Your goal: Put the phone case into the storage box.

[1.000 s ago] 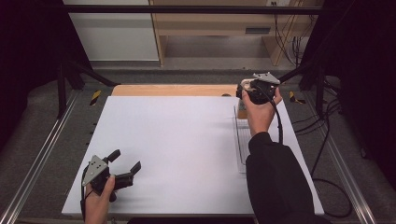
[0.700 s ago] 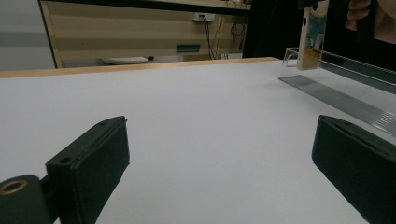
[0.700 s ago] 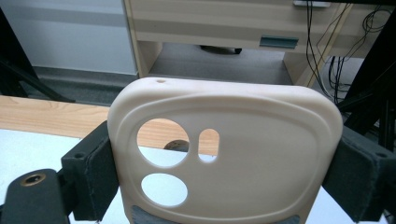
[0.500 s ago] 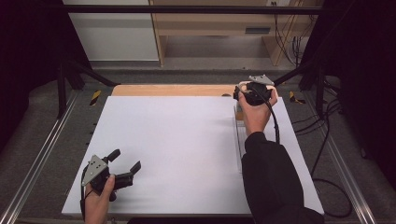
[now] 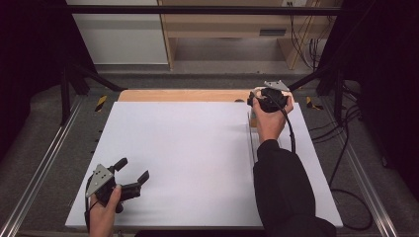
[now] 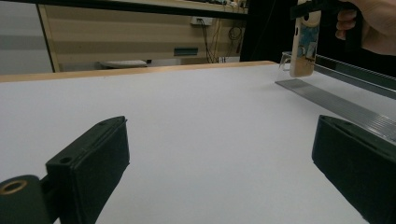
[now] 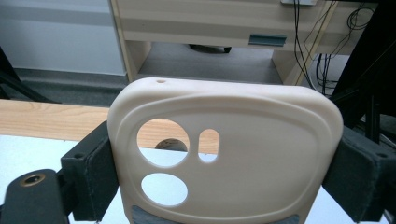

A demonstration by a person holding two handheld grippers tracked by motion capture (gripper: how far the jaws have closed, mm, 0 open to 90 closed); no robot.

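My right gripper point(image 7: 224, 175) is shut on a cream phone case point(image 7: 243, 140) with camera cut-outs, its jaws pressing on the two side edges. In the high view the right gripper point(image 5: 267, 98) is at the far right of the white board point(image 5: 188, 148), and the case point(image 5: 253, 120) hangs below it. The left gripper view shows the case point(image 6: 303, 42) upright, just above the far end of a clear ridged strip point(image 6: 327, 100). Near the board's front left corner, my left gripper point(image 5: 133, 169) is open and holds nothing; its jaws point(image 6: 224, 177) stand wide apart over bare board.
The clear strip point(image 5: 253, 143) lies along the board's right side. A wooden edge point(image 5: 183, 95) runs along the back of the board. Metal rails point(image 5: 39, 168) flank the table, and cables point(image 5: 341, 163) trail on the right. Shelving point(image 5: 222, 29) stands beyond.
The right hand has shifted slightly left and nearer with the case. The left gripper has not moved.
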